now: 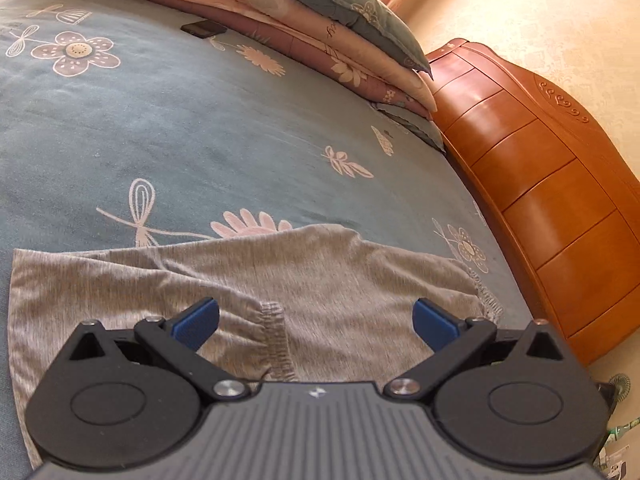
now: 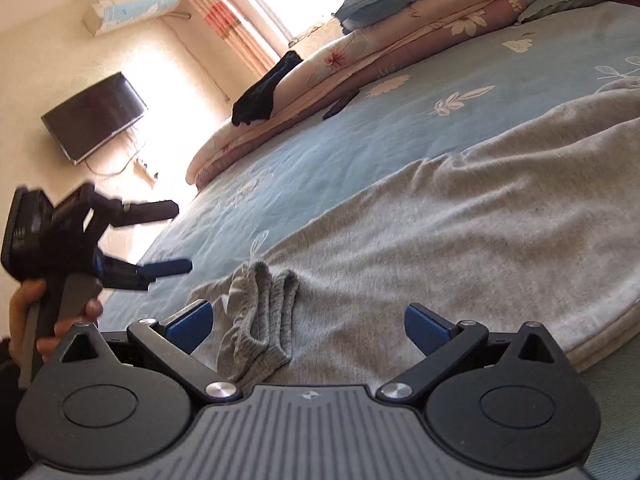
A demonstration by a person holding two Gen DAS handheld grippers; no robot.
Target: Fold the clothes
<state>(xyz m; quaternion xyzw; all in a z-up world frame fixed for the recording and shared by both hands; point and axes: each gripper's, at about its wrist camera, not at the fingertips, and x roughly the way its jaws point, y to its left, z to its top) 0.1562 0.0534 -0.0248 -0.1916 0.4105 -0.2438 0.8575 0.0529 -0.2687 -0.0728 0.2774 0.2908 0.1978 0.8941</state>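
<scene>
Left wrist view: left claw [image 1: 316, 320], blue fingers [image 1: 196, 322] spread wide, holding nothing, poised just above grey trousers [image 1: 320, 280] lying on the bed [image 1: 180, 128].

Right wrist view: right claw [image 2: 308, 326], likewise spread wide and empty, aimed at the bunched elastic cuffs [image 2: 264, 312] at the near end of the same trousers. The left claw appears here too at the far left, fingers parted, off the edge of the bed and clear of the cloth.

Item: grey trousers, one pair, spread lengthwise across the blue flowered sheet. Cloth rumpled, with loose ridges; two cuffs lie side by side.

Progress, as judged: early. The legs seem laid roughly together, which may count as a first lengthwise fold; no crosswise fold shows. Remaining: grip an end, smooth the cloth, fold it over, likely more than once.

Other: stacked quilts [image 1: 320, 40] and dark phone [image 1: 204, 28] at the far side of the bed.
</scene>
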